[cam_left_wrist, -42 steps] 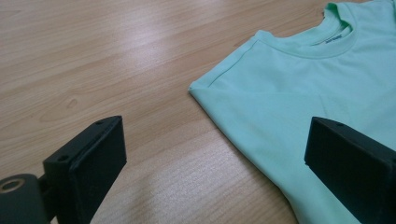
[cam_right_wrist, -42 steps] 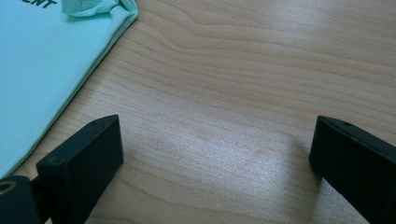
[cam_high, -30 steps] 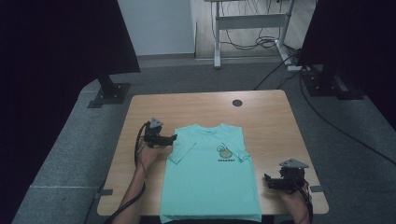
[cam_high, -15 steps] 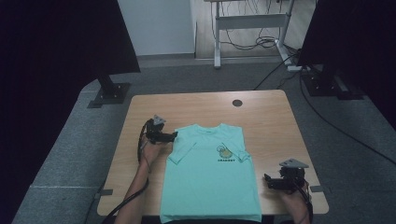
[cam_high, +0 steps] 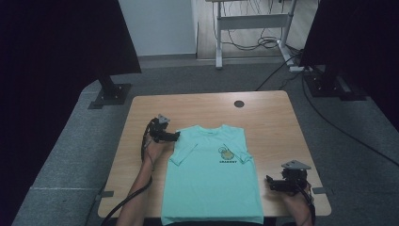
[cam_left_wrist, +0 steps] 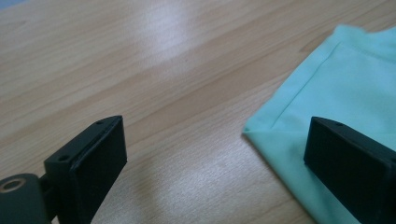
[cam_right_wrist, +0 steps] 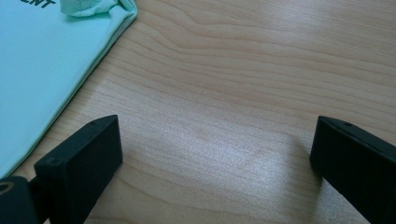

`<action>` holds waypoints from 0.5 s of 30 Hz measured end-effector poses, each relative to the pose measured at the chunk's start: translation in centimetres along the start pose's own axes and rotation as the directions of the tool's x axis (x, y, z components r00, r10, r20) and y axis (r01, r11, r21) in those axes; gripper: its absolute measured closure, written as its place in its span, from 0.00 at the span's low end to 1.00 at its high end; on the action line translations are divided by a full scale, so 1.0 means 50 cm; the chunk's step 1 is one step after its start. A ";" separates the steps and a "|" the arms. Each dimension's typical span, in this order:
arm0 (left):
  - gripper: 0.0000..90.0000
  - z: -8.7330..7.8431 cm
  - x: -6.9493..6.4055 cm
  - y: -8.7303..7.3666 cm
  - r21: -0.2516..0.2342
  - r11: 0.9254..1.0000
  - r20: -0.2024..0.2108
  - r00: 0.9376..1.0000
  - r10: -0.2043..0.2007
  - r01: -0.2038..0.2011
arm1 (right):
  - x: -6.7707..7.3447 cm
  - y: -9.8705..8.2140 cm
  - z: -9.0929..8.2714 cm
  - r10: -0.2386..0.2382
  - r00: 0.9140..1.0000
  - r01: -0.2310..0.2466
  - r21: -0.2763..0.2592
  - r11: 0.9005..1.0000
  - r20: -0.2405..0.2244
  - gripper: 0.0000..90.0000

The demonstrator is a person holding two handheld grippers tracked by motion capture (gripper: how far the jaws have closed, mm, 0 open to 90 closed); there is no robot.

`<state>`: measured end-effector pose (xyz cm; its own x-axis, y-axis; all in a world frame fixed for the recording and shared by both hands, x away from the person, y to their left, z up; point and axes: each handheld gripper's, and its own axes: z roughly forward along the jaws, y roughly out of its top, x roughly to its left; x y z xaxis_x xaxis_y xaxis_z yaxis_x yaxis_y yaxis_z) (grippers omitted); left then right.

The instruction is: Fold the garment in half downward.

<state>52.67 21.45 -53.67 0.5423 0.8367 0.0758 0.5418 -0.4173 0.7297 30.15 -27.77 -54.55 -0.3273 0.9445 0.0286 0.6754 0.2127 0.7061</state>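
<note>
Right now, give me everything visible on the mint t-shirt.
The t-shirt is mint green, a thin soft knit with stitched hems, lying flat and front up on the wooden table, collar toward the far edge, bottom hem at the near edge. A small round print with dark lettering sits on the chest. Both short sleeves are folded inward over the body. The left gripper, jaws open, is at the shoulder corner; contact can't be confirmed. The right gripper sits apart beside the hem, jaws open.

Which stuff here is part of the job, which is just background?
In the job:
- mint T-shirt, flat on the wooden table
- left hand-held gripper, open at the shirt's shoulder corner
- right hand-held gripper, open over bare wood beside the shirt

Just around:
- desk frame and cables on the floor
- dark stand base
</note>
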 end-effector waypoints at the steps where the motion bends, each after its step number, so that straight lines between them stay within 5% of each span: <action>1: 0.06 0.001 0.003 -0.001 0.002 1.000 0.009 1.000 -0.011 0.011 | 0.000 0.000 0.000 0.000 1.000 0.000 0.000 1.000 0.000 0.02; 5: 0.05 0.006 0.018 -0.001 0.034 0.997 0.056 0.996 -0.075 0.073 | 0.000 0.000 0.000 0.000 1.000 0.000 0.000 1.000 -0.001 0.02; 15: 0.05 0.006 0.019 -0.002 0.037 0.996 0.054 0.995 -0.081 0.079 | 0.000 0.000 0.000 -0.003 1.000 0.003 0.001 1.000 -0.003 0.01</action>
<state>53.30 22.18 -53.89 0.5307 0.8473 -0.0202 0.6061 -0.3628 0.7078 30.14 -27.75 -54.54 -0.3315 0.9430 0.0289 0.6754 0.2158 0.7052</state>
